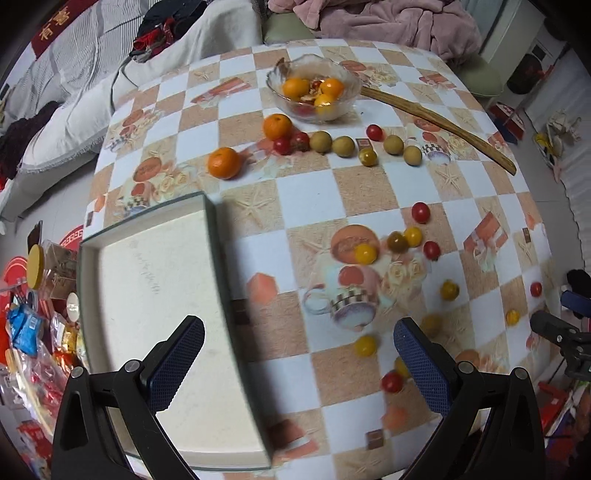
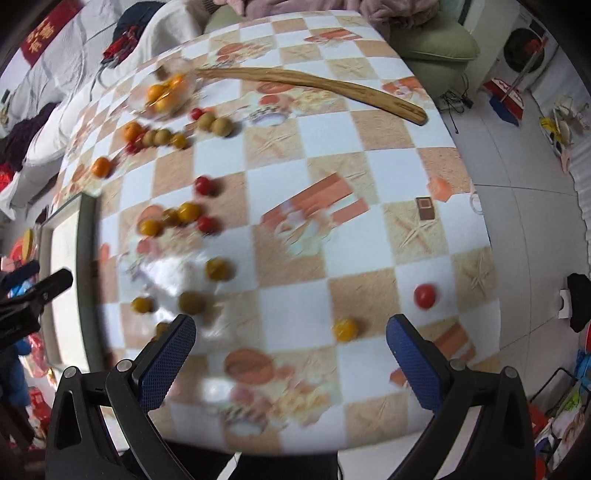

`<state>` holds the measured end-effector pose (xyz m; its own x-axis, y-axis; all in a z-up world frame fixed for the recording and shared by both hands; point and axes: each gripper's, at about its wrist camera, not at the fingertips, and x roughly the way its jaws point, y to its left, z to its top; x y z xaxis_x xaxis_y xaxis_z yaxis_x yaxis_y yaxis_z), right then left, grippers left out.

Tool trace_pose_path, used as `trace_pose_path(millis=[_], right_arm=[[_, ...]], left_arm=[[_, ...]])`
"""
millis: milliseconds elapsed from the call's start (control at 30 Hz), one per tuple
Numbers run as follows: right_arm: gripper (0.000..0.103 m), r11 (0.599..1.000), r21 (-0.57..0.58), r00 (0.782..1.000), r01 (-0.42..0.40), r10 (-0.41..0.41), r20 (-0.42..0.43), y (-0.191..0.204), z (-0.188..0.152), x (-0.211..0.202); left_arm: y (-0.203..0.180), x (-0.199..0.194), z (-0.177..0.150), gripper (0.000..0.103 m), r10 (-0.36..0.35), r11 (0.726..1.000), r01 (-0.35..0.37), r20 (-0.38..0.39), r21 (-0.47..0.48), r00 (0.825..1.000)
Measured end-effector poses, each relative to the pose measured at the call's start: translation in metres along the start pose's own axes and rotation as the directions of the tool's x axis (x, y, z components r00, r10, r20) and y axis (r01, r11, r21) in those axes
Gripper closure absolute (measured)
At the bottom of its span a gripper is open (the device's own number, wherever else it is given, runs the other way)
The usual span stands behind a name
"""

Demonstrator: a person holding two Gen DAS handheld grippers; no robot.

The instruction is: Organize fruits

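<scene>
Both grippers hang above the counter (image 1: 388, 192) with nothing held: the left gripper (image 1: 299, 354) has its blue-padded fingers (image 1: 177, 365) spread wide over the edge of a shallow white rectangular tray (image 1: 155, 295), which is empty, and the right gripper (image 2: 291, 358) has its fingers just as wide apart above a lone yellow cherry tomato (image 2: 345, 329) and a red cherry tomato (image 2: 424, 295) near the counter's near right edge. The fruit is scattered: a clear glass bowl (image 1: 314, 88) at the far side holds oranges, two loose orange mandarins (image 1: 224, 163) and a row of tan round longans (image 1: 343, 146) lie just in front of it, and many small red and yellow tomatoes dot the middle. The likeliest trouble is rolling: the tomatoes are round and smooth on a glossy checked plastic cloth, so a glancing finger could send one off the edge, above all the red one, which sits near the rim. Squeezing hard could split a tomato. A long curved wooden stick (image 1: 443, 123) lies beside the bowl. Around the counter are a covered sofa (image 1: 74, 92), a pink blanket (image 1: 388, 22), a pale tiled floor (image 2: 524, 192) and packaged snacks (image 1: 26, 332).
</scene>
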<state>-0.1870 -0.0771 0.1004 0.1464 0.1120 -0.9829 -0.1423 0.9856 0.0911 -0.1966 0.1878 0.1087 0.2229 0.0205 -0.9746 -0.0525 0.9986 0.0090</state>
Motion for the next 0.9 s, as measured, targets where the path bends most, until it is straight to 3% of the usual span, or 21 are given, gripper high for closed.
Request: trace_pose_path(millis=[100, 233, 600, 900], right_arm=[[0.0, 0.999, -0.042, 0.999, 0.033, -0.033, -0.016, 0.017, -0.005, -0.008], [0.0, 0.999, -0.053, 0.999, 0.009, -0.012, -0.044, 0.022, -0.004, -0.015], [0.0, 0.989, -0.146, 0.999, -0.004, -0.004, -0.052, 0.014, 0.028, -0.031], [0.0, 0.986, -0.162, 0.997, -0.033, 0.022, -0.068, 0.017, 0.028, -0.027]], left_arm=[[0.01, -0.01, -0.004, 0.0, 0.007, 1.0, -0.007, 0.001, 0.023, 1.0], [0.013, -0.021, -0.009, 0.0, -0.001, 0.999, 0.001, -0.003, 0.034, 1.0], [-0.019, -0.035, -0.011, 0.0, 0.023, 0.999, -0.023, 0.007, 0.045, 1.0], [-0.024, -0.038, -0.009, 0.0, 0.034, 0.998, -0.034, 0.0, 0.054, 0.999]])
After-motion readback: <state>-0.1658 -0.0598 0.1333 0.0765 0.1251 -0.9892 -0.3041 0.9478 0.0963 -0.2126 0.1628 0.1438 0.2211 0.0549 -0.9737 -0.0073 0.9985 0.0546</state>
